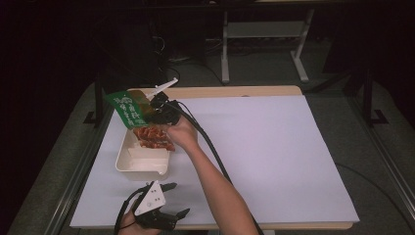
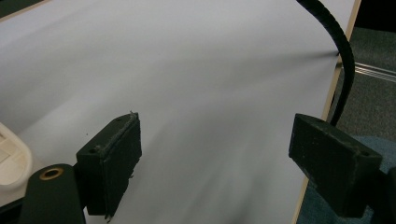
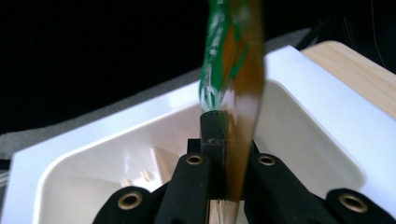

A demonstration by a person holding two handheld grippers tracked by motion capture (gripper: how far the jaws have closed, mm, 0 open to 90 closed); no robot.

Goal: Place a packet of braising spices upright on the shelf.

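A flat green and brown packet point(image 1: 128, 107) hangs over the far end of a white tray point(image 1: 142, 169), with my right gripper point(image 1: 155, 110) shut on its edge. In the right gripper view the packet point(image 3: 233, 56) stands edge-on, pinched between the closed jaws point(image 3: 229, 126) above the tray's hollow point(image 3: 116, 144). A red-orange packet point(image 1: 154, 137) lies in the tray just under the hand. My left gripper point(image 1: 180, 199) rests near the table's front edge, open, nothing between its jaws point(image 2: 229, 158).
A white sheet point(image 1: 274, 147) covers most of the wooden table point(image 1: 235, 91). The right gripper's black cable point(image 2: 343, 56) trails across the sheet toward the front edge. A corner of the tray point(image 2: 11, 161) shows at the left in the left gripper view.
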